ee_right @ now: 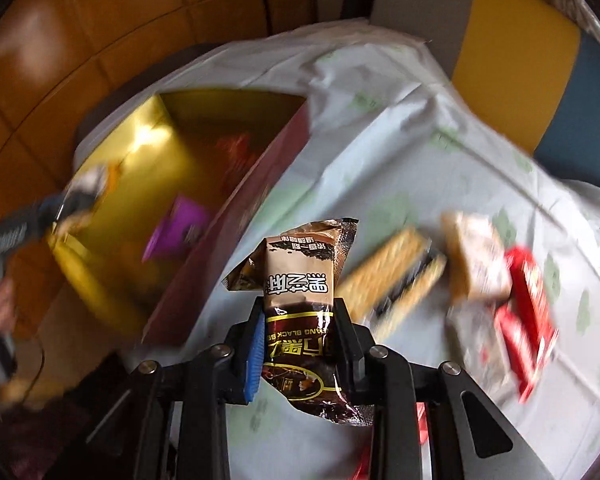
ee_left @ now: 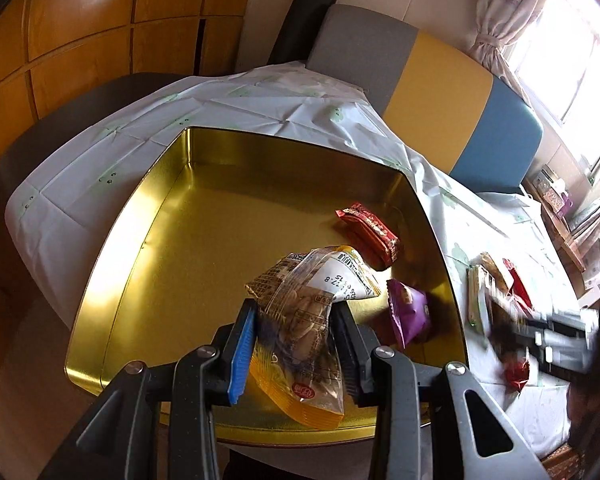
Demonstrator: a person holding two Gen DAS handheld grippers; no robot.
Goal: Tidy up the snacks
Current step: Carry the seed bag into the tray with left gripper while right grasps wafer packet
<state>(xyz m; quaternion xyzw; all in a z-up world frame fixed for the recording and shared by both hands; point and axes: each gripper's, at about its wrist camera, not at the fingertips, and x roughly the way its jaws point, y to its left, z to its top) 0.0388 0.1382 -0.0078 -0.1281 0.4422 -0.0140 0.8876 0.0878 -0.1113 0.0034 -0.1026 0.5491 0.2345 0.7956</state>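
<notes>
My left gripper (ee_left: pixel 294 316) is shut on a clear and yellow snack packet (ee_left: pixel 300 332), held over the near part of a gold tin box (ee_left: pixel 148 216). Inside the box lie a red packet (ee_left: pixel 370 234) and a purple packet (ee_left: pixel 410 312). In the right wrist view my right gripper (ee_right: pixel 300 312) is shut on a brown and black snack packet (ee_right: pixel 300 300), held above the white tablecloth (ee_right: pixel 380 128) just right of the gold tin box (ee_right: pixel 112 184). The right gripper (ee_left: pixel 556 336) shows as a dark blur at the right of the left wrist view. Loose snacks, among them a red packet (ee_right: pixel 532 312), lie on the cloth.
A tan biscuit packet (ee_right: pixel 392 276) and a beige packet (ee_right: pixel 476 256) lie on the cloth beside the red one. A grey, yellow and blue bench back (ee_left: pixel 432 80) stands behind the table. Wooden wall panels (ee_left: pixel 80 20) fill the left. A window with a curtain (ee_left: pixel 500 8) is at the right.
</notes>
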